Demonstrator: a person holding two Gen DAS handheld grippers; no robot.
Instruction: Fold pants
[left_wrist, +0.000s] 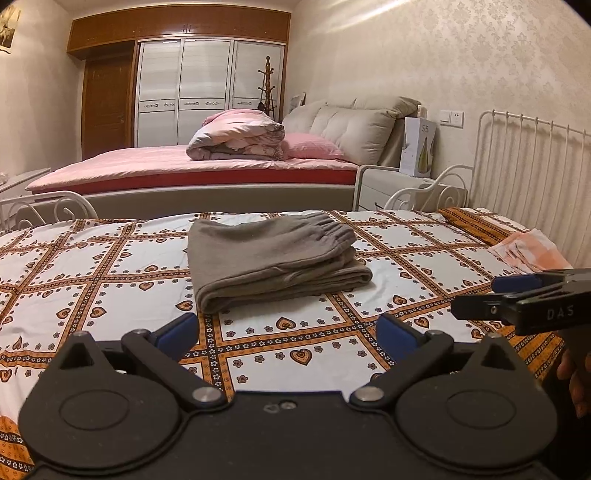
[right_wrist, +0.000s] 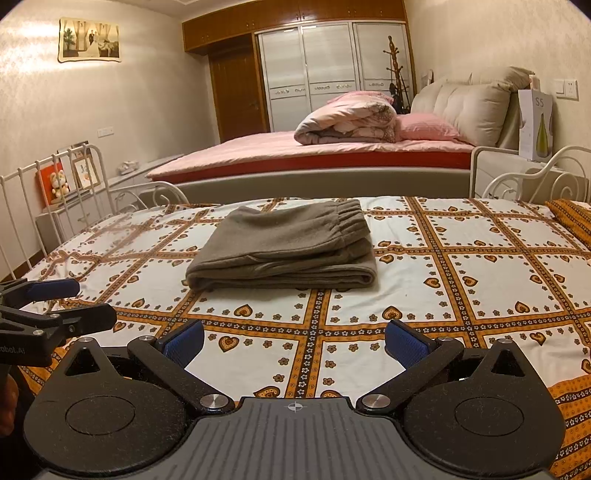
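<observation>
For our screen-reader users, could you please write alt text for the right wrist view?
Folded grey pants lie on a heart-patterned sheet, ahead of the open, empty right gripper. The left gripper shows at the left edge; a pink bed stands behind.

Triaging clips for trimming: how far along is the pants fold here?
Done, by the look of it: the grey pants lie as a compact layered stack on the patterned bedsheet, waistband on top. In hand: nothing; the left gripper and right gripper are both open and short of the stack. Left: likely nothing but pulling away.
</observation>
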